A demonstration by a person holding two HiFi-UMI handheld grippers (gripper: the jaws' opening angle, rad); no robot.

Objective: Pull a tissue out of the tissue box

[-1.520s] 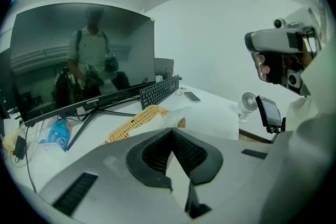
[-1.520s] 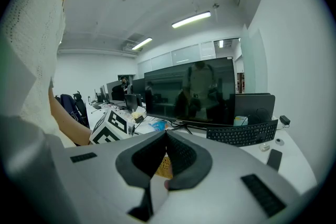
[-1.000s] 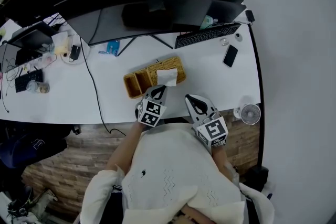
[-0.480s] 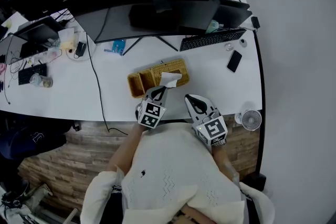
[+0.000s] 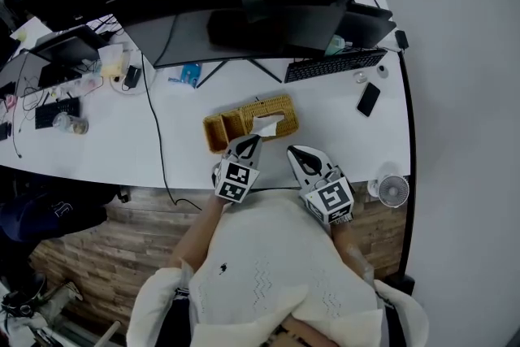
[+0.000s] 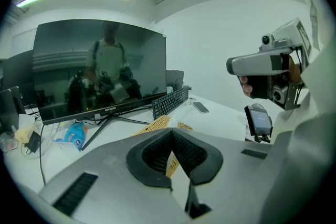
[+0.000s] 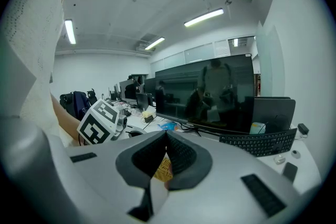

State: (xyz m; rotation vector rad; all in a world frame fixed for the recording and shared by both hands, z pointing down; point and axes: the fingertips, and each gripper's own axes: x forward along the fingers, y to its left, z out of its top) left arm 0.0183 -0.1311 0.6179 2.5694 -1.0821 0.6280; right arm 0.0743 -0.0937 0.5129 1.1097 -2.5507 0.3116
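The woven tissue box (image 5: 236,123) is sitting on the white surface (image 5: 341,134), with a tissue (image 5: 266,124) poking from its top. The left gripper (image 5: 250,140), jaws pressed together, is hovering at the box's 6 o'clock. The right gripper (image 5: 296,152), likewise closed and empty, is at 5 o'clock. The monitor (image 6: 100,65) bezel is showing "coocaa".

Three cameras: one worn on the head, one riding each gripper.
Head view: high over the desk (image 5: 341,122), facing steeply down, the wearer's torso at 6 o'clock, the monitor (image 5: 244,20) at 12. Left gripper view: close behind its own jaws, low over the desk, monitor at 10 o'clock, right gripper (image 5: 296,152) at 3. Right gripper view: likewise, left gripper (image 5: 250,140) at 9 o'clock. Shared by all: monitor, keyboard (image 5: 335,66), tissue box (image 5: 244,122).
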